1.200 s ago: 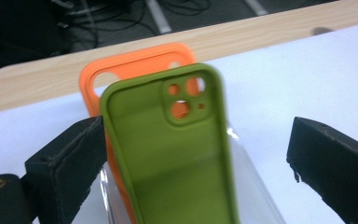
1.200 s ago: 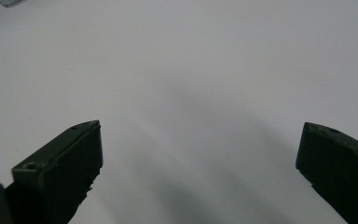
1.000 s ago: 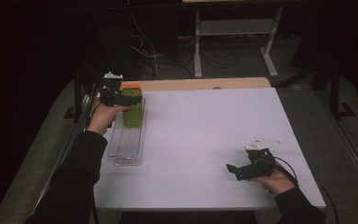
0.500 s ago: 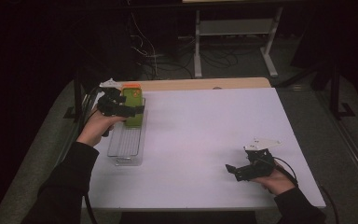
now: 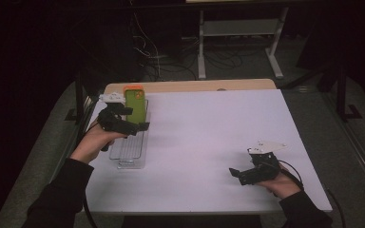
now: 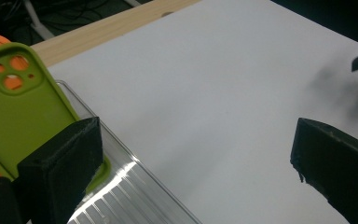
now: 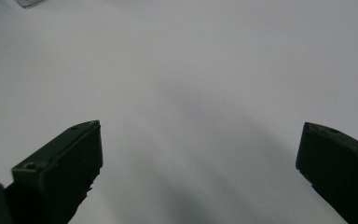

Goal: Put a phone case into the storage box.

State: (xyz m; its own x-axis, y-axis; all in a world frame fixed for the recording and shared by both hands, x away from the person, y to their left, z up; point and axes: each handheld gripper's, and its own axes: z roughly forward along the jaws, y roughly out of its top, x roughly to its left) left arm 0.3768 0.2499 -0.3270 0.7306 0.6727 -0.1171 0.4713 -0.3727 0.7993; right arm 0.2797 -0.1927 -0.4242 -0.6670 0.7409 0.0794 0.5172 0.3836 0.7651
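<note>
- No text, label, brand, number or sign can be read on anything in these views.

White tabletop (image 5: 209, 142) lit from above, pale wooden strip (image 5: 195, 86) along its far edge, dark grey floor (image 5: 323, 123) on either side, white metal shelf frame (image 5: 240, 33) at far centre, tangled cables (image 5: 157, 59) on the floor beside it, black surroundings
</note>
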